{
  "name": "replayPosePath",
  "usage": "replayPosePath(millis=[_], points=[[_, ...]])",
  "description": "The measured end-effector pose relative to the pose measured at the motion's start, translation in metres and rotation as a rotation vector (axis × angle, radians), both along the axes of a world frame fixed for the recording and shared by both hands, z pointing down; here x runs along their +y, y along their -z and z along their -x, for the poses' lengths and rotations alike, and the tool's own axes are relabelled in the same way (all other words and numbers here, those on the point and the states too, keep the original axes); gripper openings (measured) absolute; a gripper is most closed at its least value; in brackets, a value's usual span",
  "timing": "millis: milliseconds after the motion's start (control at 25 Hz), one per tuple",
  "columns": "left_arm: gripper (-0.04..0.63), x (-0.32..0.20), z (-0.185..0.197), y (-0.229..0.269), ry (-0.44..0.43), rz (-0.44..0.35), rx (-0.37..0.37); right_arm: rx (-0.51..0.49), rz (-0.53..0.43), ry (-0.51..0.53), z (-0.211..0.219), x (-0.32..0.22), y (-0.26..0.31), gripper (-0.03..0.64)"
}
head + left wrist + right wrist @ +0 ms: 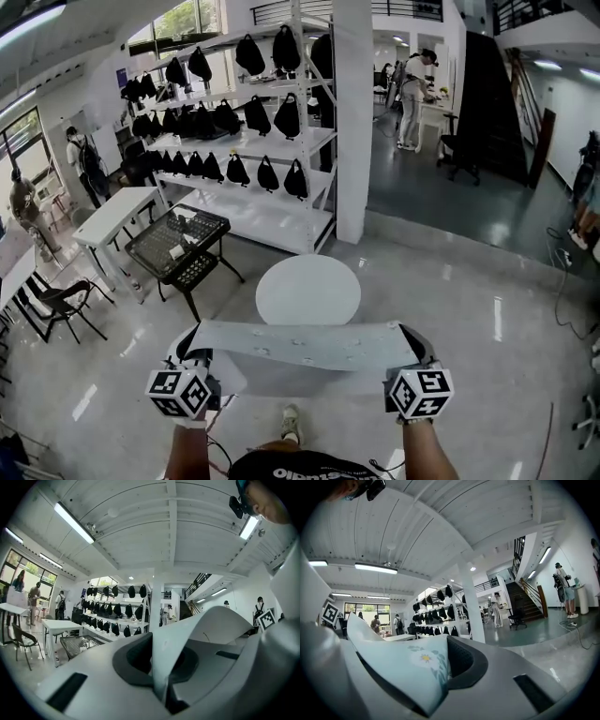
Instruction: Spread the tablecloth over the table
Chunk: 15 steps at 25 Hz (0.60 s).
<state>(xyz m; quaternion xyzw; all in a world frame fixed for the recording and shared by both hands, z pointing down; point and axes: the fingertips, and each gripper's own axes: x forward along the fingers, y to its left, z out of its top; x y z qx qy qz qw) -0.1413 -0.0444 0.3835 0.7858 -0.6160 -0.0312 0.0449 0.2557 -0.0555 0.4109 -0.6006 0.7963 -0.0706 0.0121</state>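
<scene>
Glossy grey floor [469, 300] runs out to shelves [246, 142] of black bags [257, 114], and a round white counter [307, 289] stands just ahead of the person.

The cloth [300, 344] is in the air, not yet on the counter. It is stretched as a pale band between the left tool [190, 343] and the right tool [413, 343], one end in each. Each tool is clamped on the cloth: in the left gripper view a thin fold stands pinched between the closed jaws, and in the right gripper view a corner with a daisy print [425, 658] is caught the same way.

Both tools point level and are held well apart, probably to keep the top edge taut and straight so the cloth can be carried over the counter and laid flat.

In the head view the band overlaps the counter's near edge, so I cannot tell whether they touch. The counter's legs are hidden. How much cloth hangs below the band, and whether it is folded, is hard to make out. The person's arms are cut off at the bottom edge of the view.
</scene>
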Motion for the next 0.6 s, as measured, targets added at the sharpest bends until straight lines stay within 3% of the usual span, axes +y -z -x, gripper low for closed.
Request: replayPosePath(millis=[600], points=[[0.018,-0.123,0.011,-0.018,-0.055,0.020,0.039,0.049,0.028,-0.072,0.007,-0.097,0.007,0.026]])
